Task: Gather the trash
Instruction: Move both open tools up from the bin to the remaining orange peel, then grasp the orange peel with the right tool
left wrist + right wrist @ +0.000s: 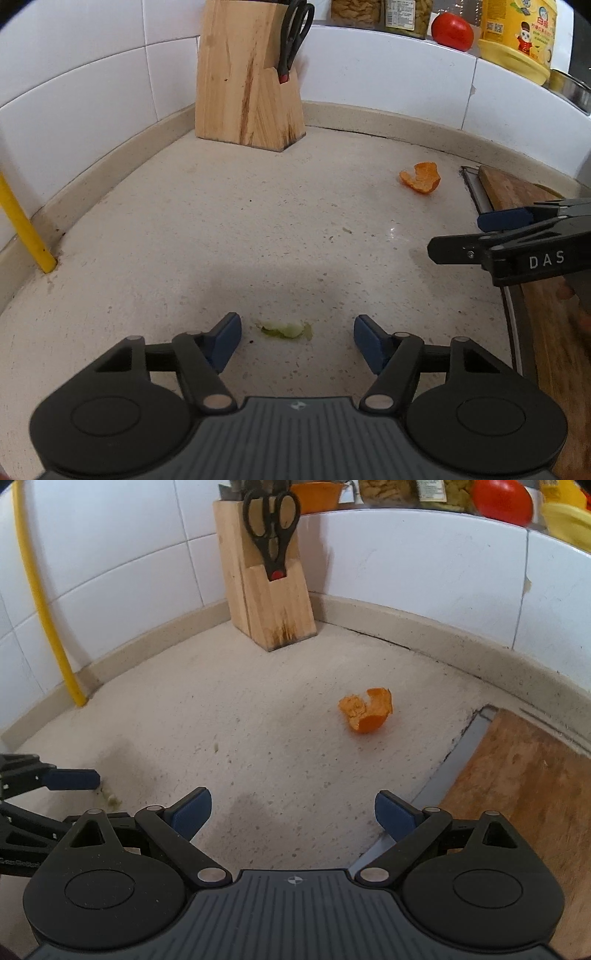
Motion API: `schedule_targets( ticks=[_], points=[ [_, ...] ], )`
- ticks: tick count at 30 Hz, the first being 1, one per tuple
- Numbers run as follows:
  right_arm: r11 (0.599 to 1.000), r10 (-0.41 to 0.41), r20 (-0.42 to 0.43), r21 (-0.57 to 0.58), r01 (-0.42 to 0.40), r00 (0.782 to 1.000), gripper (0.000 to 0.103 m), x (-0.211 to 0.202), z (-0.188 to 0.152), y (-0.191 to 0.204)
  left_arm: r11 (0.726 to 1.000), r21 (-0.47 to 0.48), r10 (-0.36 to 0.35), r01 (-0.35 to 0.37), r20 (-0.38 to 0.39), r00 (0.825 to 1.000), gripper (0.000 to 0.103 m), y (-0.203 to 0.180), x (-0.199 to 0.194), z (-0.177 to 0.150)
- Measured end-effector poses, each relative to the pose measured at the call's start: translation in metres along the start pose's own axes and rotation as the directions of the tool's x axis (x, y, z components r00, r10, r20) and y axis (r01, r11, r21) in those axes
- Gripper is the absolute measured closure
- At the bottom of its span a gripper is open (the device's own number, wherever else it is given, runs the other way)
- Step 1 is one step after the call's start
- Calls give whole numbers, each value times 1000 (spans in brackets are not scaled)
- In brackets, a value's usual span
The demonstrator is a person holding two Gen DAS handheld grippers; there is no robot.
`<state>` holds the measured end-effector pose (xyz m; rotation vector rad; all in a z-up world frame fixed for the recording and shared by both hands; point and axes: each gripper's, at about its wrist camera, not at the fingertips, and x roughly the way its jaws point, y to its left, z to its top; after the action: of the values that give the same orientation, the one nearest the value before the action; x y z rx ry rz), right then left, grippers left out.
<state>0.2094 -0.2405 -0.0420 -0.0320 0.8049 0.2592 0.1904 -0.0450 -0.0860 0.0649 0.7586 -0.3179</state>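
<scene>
A small pale-green food scrap lies on the speckled counter. My left gripper is open, its two blue pads either side of the scrap and clear of it. An orange peel sits farther back on the counter, well ahead of my right gripper, which is open with only bare counter between its fingers. In the left wrist view the peel is at the far right and the right gripper reaches in from the right edge. The right wrist view catches the green scrap beside a left finger.
A wooden knife block with black scissors stands in the tiled corner. A wooden cutting board lies at the right over a metal rim. A yellow pipe runs down the left wall. A tomato and jars sit on the ledge.
</scene>
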Motion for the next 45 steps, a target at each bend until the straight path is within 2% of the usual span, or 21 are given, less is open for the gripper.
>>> schedule_targets(
  ticks=[5,7,9,11,14,18,20,22,27,32,34,36,37,38,40,42,44,45],
  points=[
    [1000,13,-41,11,-13,999,5,6,1,-3,1000,9,-2,2,-8,1000,43,-7,3,3],
    [1000,19,-54,-3,-19,998,2,8,1,-1,1000,15,-12,12,-4,1000,53,-9,2,3],
    [999,-7,-78,-52,3,997,0,13,2,6,999,26,-20,20,2,1000,84,-14,0,3],
    [994,-44,-99,-109,33,994,0,17,1,15,999,24,-22,22,-3,1000,96,-19,-1,3],
    [989,-60,-110,-140,45,992,0,19,0,17,1000,10,-19,20,-9,1000,97,-19,-1,5],
    [997,-15,-88,-75,8,996,0,14,1,5,1000,-19,-19,19,-28,999,100,-16,-6,3],
    [1000,0,-71,-28,-2,997,11,9,7,-4,997,-60,-58,56,-35,998,100,-10,-9,2],
    [1000,-1,-53,13,1,999,15,4,15,-14,993,-97,-77,73,-37,996,100,-5,-10,0],
    [998,-67,15,20,67,998,15,3,38,-33,992,-103,-75,71,-37,997,100,-4,-11,1],
    [986,-153,60,-60,157,986,6,18,55,-36,991,-112,-82,78,-35,996,100,-5,-13,-1],
    [984,-155,61,-81,159,986,4,29,60,-37,990,-114,-85,80,-36,996,100,-5,-13,-1],
    [983,-165,28,-81,167,986,4,45,65,-41,990,-114,-86,81,-39,996,100,-5,-14,-1],
    [984,-160,2,-76,160,987,6,54,67,-44,990,-114,-87,81,-41,995,100,-5,-13,0],
    [987,-147,-38,-66,145,988,16,59,70,-46,990,-116,-86,81,-42,995,100,-5,-13,1],
    [987,-155,-43,-53,153,987,26,62,73,-48,990,-117,-86,81,-41,995,100,-6,-15,0],
    [985,-162,-55,-64,158,985,32,60,73,-46,990,-120,-85,80,-40,996,100,-5,-15,0],
    [986,-153,-58,-72,149,986,48,56,72,-43,989,-125,-86,80,-41,995,100,-5,-15,1],
    [987,-145,-61,-73,141,987,53,53,71,-42,988,-130,-86,80,-41,995,100,-5,-15,0]
  ],
)
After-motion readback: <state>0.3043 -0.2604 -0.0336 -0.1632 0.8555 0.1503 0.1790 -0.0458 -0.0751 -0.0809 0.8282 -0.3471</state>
